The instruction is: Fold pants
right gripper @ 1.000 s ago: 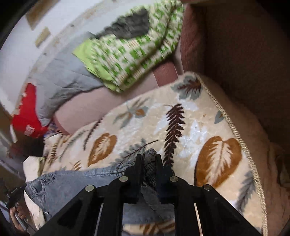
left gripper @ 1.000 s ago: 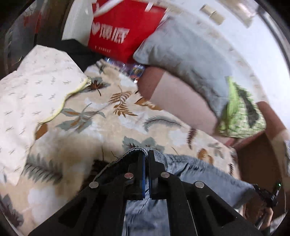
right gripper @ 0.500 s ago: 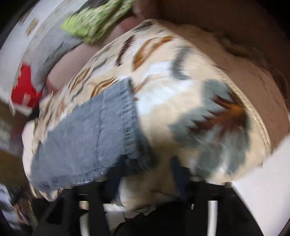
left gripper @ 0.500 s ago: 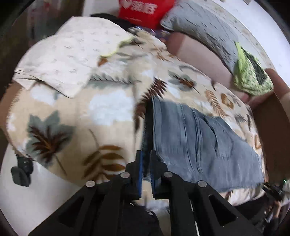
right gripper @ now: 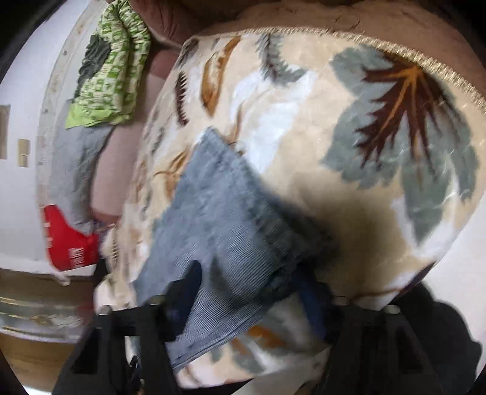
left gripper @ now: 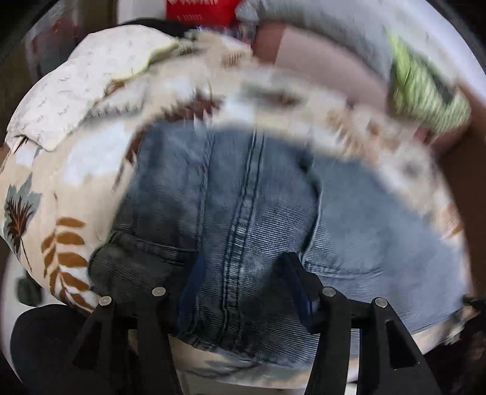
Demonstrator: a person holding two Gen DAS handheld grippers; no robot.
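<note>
Left wrist view: left gripper (left gripper: 240, 282) jaws stand well apart and have just been opening — denim of the jeans (left gripper: 243, 194) lies between the fingers, neither pad pressing on it. Jeans sit folded on the leaf-print blanket (left gripper: 51, 194), double-stitched seam running up the middle, a dark hem at the near left corner. Heavy motion blur toward the top. Beyond: a cream patterned cloth (left gripper: 76, 88) at upper left, red bag (left gripper: 197, 10), grey pillow (left gripper: 328, 33), green patterned cloth (left gripper: 425, 94).

Right wrist view: right gripper (right gripper: 249, 300) jaws apart, just been closing — a folded corner of the jeans (right gripper: 221, 224) lies between them, but whether the pads touch it is blurred, can't tell. Leaf-print blanket (right gripper: 379, 127) spreads to the right, braided edge at the top.
</note>
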